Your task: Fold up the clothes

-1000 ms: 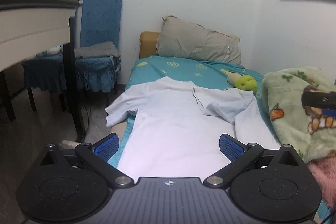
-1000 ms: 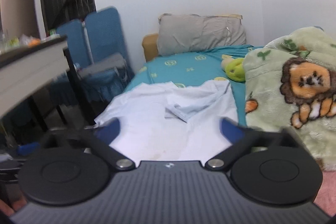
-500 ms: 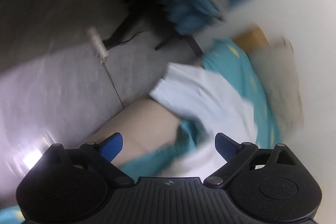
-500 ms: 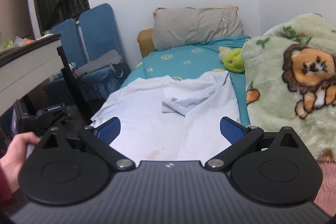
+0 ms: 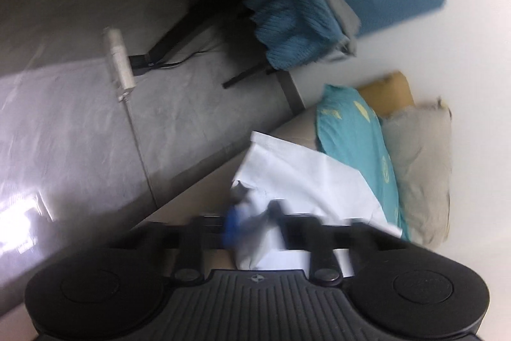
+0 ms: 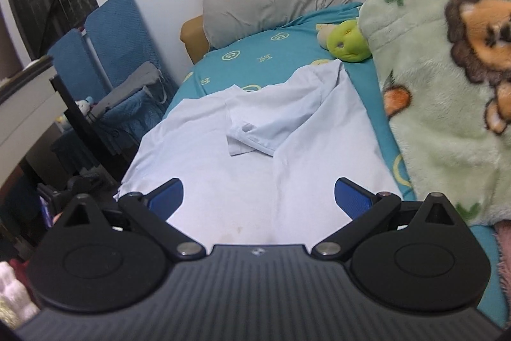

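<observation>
A white short-sleeved shirt (image 6: 255, 149) lies flat on the teal bed sheet (image 6: 255, 53), its right sleeve folded in over the chest. In the tilted, blurred left wrist view the shirt (image 5: 303, 174) hangs over the bed's left edge. My left gripper (image 5: 252, 222) is there with its fingers drawn together on a bunch of the left sleeve fabric. My right gripper (image 6: 258, 197) hovers open over the shirt's lower half, with nothing between its blue pads (image 6: 166, 197).
A grey pillow (image 6: 274, 2) and a green plush toy (image 6: 348, 40) lie at the bed's head. A lion-print blanket (image 6: 447, 85) is piled on the right. Blue chairs (image 6: 118, 53) and a desk (image 6: 25, 104) stand left of the bed. A power strip (image 5: 119, 59) lies on the floor.
My left gripper swung down to the bed's left edge, rolled sideways, and went from open to shut on the shirt's left sleeve. The right gripper moved closer over the shirt, still open.
</observation>
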The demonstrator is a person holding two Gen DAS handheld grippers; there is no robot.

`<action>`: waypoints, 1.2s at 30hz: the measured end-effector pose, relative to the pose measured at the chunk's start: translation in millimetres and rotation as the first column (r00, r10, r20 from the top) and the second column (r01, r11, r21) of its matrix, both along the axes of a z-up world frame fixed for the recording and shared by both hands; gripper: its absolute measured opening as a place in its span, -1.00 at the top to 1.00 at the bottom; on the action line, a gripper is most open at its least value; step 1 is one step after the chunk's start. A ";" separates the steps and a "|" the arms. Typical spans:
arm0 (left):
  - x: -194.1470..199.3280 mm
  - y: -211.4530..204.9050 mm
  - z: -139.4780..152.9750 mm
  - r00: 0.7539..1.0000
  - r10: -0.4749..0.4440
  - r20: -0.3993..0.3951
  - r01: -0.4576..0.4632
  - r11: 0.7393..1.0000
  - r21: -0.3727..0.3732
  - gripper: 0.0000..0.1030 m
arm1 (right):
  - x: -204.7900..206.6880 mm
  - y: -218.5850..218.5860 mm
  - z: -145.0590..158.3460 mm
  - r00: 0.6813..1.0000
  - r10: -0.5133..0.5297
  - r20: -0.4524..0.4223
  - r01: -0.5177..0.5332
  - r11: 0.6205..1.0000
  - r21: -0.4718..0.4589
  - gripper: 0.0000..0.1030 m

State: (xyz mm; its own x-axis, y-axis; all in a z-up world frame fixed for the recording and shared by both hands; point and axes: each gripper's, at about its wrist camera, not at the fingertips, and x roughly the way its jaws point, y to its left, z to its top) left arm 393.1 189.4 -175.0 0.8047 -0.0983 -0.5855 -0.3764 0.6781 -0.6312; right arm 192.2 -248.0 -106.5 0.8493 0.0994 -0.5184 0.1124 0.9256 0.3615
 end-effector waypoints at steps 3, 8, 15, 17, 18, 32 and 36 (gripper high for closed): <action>8.0 -11.8 19.3 0.999 -0.038 0.032 0.034 0.992 0.123 0.88 | -2.7 -1.3 2.7 1.000 -0.004 0.005 0.004 1.000 0.014 -1.00; 19.8 -39.6 58.4 0.988 -0.128 0.083 0.092 0.931 0.352 0.89 | -13.6 -7.7 12.0 0.999 -0.021 0.026 0.021 1.000 0.017 -1.00; 20.0 -172.4 142.6 0.874 -0.473 0.109 0.278 0.672 0.687 0.89 | -30.5 -30.7 24.9 0.992 -0.115 0.060 0.112 0.992 0.052 -1.00; 21.5 -216.0 149.6 0.828 -0.555 0.078 0.334 0.602 0.725 0.89 | -34.4 -38.1 28.4 0.987 -0.145 0.076 0.141 0.989 0.053 -1.00; 22.2 -236.6 148.6 0.808 -0.586 0.060 0.359 0.571 0.738 0.89 | -35.2 -41.4 28.9 0.985 -0.155 0.080 0.151 0.987 0.052 -1.00; -17.9 -325.8 99.9 0.729 -0.684 -0.005 0.513 0.542 0.665 -0.61 | -25.8 -76.5 16.6 0.978 -0.195 0.071 0.188 0.977 0.100 -0.99; -69.7 -293.8 112.6 0.745 -0.667 0.023 0.494 0.574 0.653 -0.69 | -28.1 -71.1 21.2 0.981 -0.167 0.099 0.159 0.984 0.086 -0.99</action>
